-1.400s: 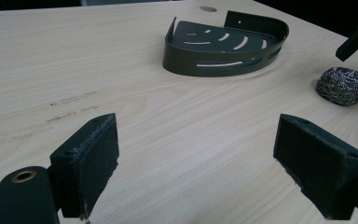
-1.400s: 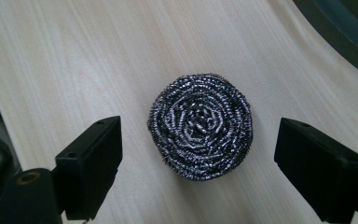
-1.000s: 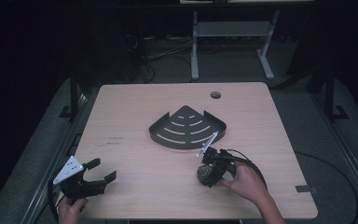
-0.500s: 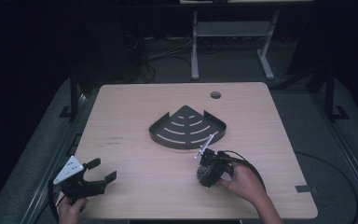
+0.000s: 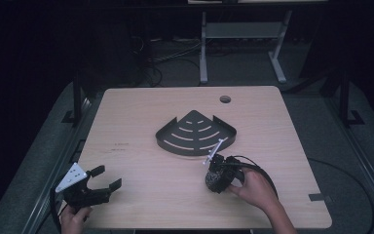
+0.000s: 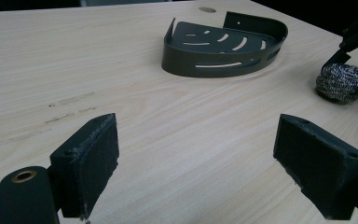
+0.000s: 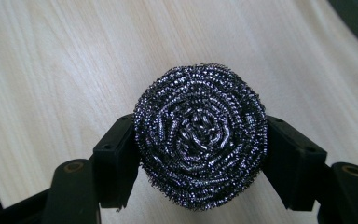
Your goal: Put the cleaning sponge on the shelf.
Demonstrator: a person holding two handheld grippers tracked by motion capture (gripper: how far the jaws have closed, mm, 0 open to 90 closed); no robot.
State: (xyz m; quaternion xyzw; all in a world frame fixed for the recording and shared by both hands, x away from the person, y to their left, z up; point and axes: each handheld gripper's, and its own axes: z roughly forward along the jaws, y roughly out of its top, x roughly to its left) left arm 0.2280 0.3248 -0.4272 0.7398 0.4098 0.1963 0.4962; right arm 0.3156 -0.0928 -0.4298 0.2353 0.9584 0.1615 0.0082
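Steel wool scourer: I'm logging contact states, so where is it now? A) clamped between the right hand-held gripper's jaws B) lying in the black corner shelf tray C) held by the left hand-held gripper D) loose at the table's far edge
A: the steel wool scourer sits squeezed between the right hand-held gripper jaws, outside the corner shelf tray.

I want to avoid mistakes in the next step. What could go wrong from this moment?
1. The steel wool ball is springy and bulges past the right gripper fingers, so it might slip or deform when lifted.
2. The black corner shelf has a raised rim close by; the ball could catch on it.
3. The left gripper waits open, far from the shelf, so the shelf may slide if pushed.
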